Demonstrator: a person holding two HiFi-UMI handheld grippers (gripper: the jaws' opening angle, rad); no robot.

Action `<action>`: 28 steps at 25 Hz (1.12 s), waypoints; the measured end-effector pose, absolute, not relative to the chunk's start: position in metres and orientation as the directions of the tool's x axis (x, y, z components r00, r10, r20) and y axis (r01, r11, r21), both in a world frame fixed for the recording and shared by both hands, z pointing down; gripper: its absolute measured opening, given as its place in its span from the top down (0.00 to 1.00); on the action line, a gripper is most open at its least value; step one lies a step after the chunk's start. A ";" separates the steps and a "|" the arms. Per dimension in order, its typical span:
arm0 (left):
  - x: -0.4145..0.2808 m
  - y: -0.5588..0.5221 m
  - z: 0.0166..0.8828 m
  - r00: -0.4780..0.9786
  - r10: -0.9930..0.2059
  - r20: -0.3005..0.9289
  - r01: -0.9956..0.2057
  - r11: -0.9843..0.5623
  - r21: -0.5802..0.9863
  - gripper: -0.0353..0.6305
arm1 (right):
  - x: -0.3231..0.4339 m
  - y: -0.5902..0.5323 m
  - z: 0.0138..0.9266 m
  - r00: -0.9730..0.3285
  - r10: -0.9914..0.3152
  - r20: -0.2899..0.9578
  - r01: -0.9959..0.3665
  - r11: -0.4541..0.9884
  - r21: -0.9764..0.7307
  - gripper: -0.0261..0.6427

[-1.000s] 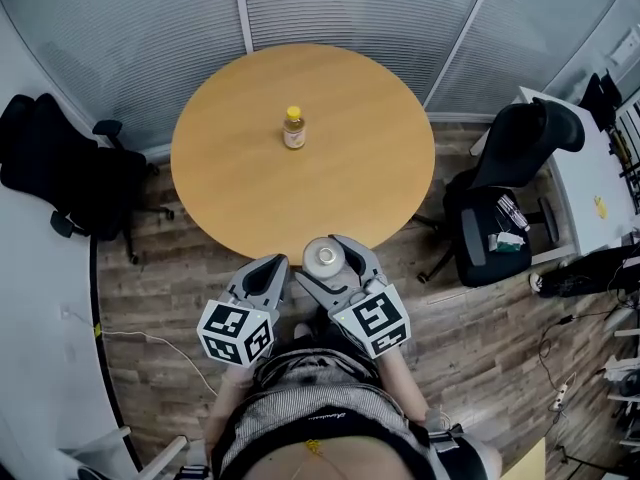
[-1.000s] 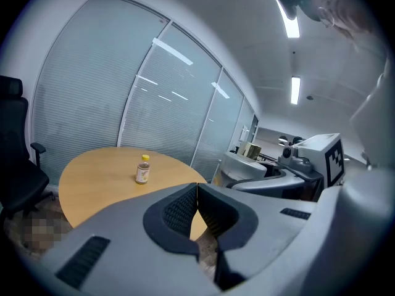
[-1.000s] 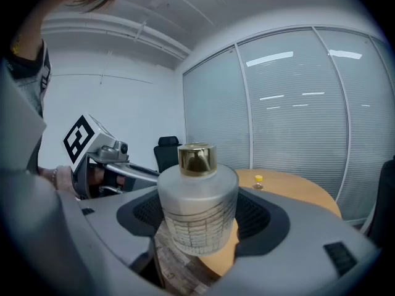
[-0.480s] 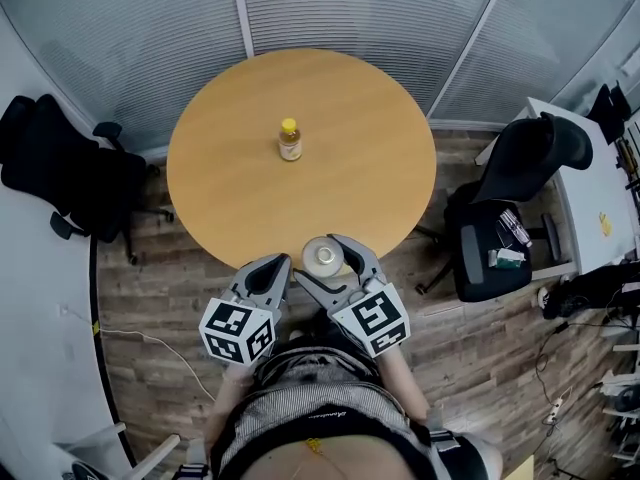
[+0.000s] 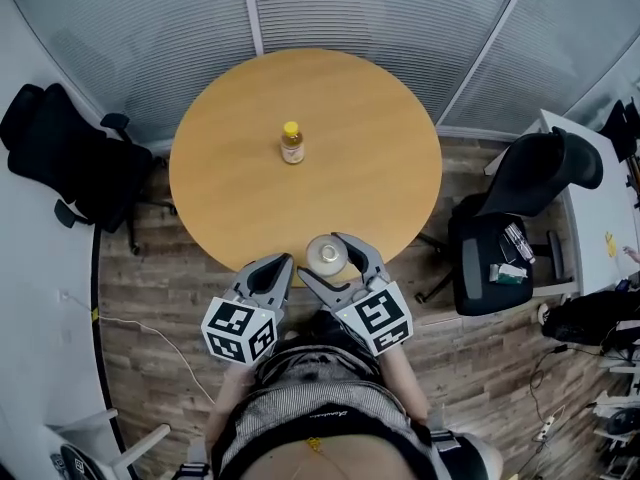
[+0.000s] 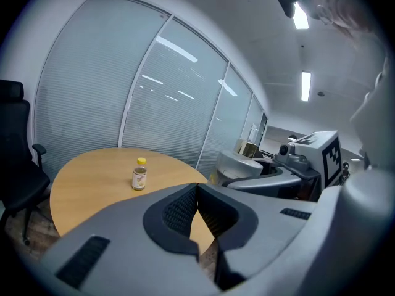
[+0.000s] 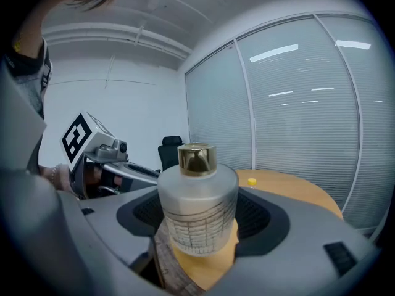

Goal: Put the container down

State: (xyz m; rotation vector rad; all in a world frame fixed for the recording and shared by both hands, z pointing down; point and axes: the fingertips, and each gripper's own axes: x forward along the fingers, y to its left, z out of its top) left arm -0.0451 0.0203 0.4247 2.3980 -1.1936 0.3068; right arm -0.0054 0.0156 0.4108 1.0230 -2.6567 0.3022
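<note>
A frosted glass container with a gold cap sits upright between the jaws of my right gripper, which is shut on it. In the head view the container hangs over the near edge of the round wooden table, held by the right gripper. My left gripper is just to its left, over the floor at the table's edge. Its jaws are pressed together with nothing between them, as the left gripper view shows.
A small bottle with a yellow cap stands near the table's middle, also visible as the bottle in the left gripper view. Black office chairs stand at the left and right. Glass walls with blinds close off the far side.
The head view has shifted slightly, so the table sits a little to the right. Both grippers and the held container keep the same pose at the table's near edge.
</note>
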 end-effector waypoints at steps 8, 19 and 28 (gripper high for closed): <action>-0.029 0.011 0.428 0.563 -0.735 0.380 -0.826 -0.484 0.288 0.91 | 0.012 0.004 0.415 -0.739 -0.591 0.324 -0.649 0.753 -0.108 0.46; -0.012 -0.003 0.428 0.549 -0.747 0.376 -0.835 -0.467 0.291 0.91 | 0.031 -0.011 0.425 -0.743 -0.580 0.334 -0.640 0.761 -0.105 0.46; -0.013 -0.016 0.432 0.566 -0.730 0.383 -0.824 -0.479 0.303 0.91 | 0.031 -0.020 0.430 -0.729 -0.590 0.347 -0.656 0.748 -0.104 0.46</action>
